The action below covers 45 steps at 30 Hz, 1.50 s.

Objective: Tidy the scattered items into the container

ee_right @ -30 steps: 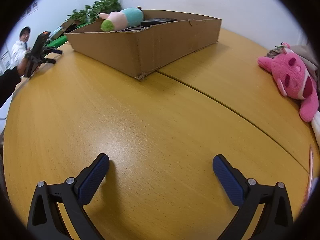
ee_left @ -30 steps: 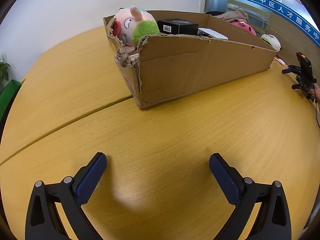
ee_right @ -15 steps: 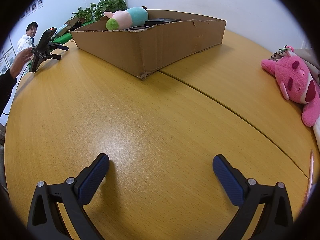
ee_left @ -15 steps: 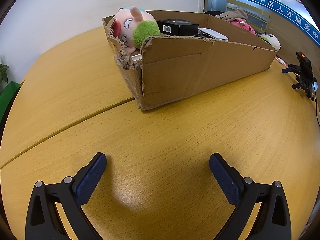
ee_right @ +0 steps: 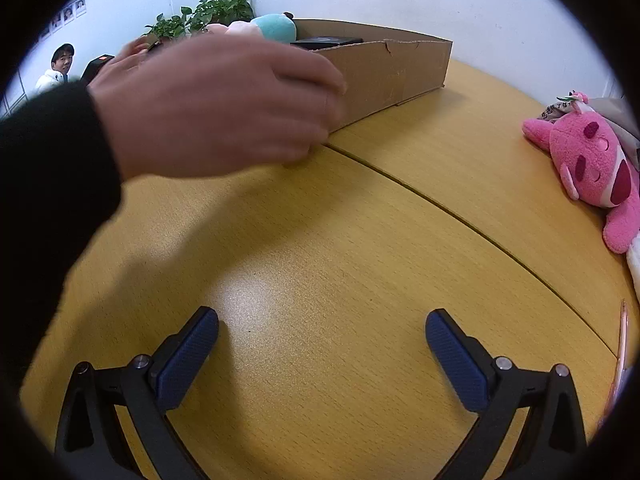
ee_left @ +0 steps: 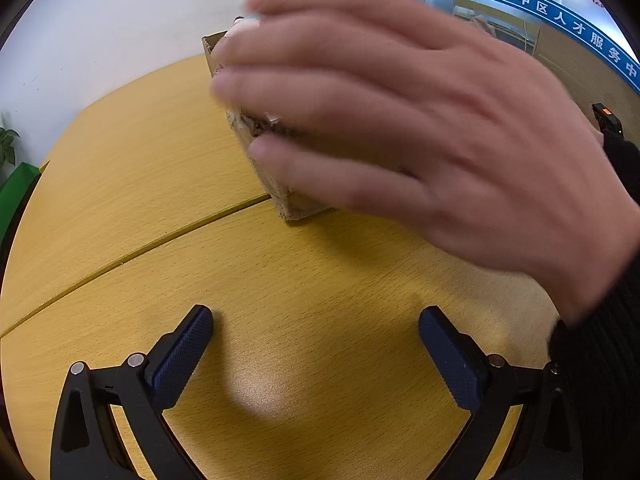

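A round table point(ee_right: 320, 240) with a yellow wood-grain top, crossed by a thin dark seam that curves from side to side. A long, shallow cardboard box point(ee_right: 400, 72) with a torn corner sits on it at the far side, across the seam. A pink plush toy point(ee_right: 592, 168) lies at the right edge, well apart from the box. The near half of the table is bare and glossy.

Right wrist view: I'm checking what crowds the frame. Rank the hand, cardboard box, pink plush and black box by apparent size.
1. hand, enlarged by nearness
2. cardboard box, partly hidden
3. pink plush
4. black box
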### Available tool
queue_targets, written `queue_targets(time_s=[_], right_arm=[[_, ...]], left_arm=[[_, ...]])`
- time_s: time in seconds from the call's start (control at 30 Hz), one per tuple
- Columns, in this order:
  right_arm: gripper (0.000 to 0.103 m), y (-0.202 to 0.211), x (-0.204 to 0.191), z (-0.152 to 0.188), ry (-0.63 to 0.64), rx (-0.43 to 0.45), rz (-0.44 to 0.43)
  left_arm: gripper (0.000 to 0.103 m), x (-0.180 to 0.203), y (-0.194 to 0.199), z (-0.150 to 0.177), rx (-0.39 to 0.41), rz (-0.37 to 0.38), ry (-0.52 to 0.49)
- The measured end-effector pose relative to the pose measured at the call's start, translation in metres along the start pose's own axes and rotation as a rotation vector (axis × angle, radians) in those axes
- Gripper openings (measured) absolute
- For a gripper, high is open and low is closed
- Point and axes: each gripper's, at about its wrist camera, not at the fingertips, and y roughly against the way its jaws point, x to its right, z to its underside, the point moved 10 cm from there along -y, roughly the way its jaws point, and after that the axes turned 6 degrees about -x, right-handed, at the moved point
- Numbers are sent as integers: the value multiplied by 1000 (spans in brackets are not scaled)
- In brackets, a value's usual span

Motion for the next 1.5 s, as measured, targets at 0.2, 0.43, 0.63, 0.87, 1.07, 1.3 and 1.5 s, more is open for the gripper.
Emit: queue_targets(time_s=[0.2,0.43,0.63,0.87,1.07,1.3,1.5], right_arm=[[103,0,0,0,0,0,0],[103,0,0,0,0,-1,0],[103,1,-1,1,0,-1,0],[103,1,-1,1,0,-1,0],[103,1,-1,0,1,-2,0],[103,2,0,0,1,-4,0],[103,2,1,0,2,-4,-1]], left_arm=[[103,0,0,0,0,0,0],[103,0,0,-1,0,0,-1],[103,0,-1,-2,0,0,0],[103,0,-1,-2,0,0,0],[103,-1,-2,-4,0,1,0],[103,-1,-3,-7,1,1,0],[103,-1,-3,-9,0,1,-1]])
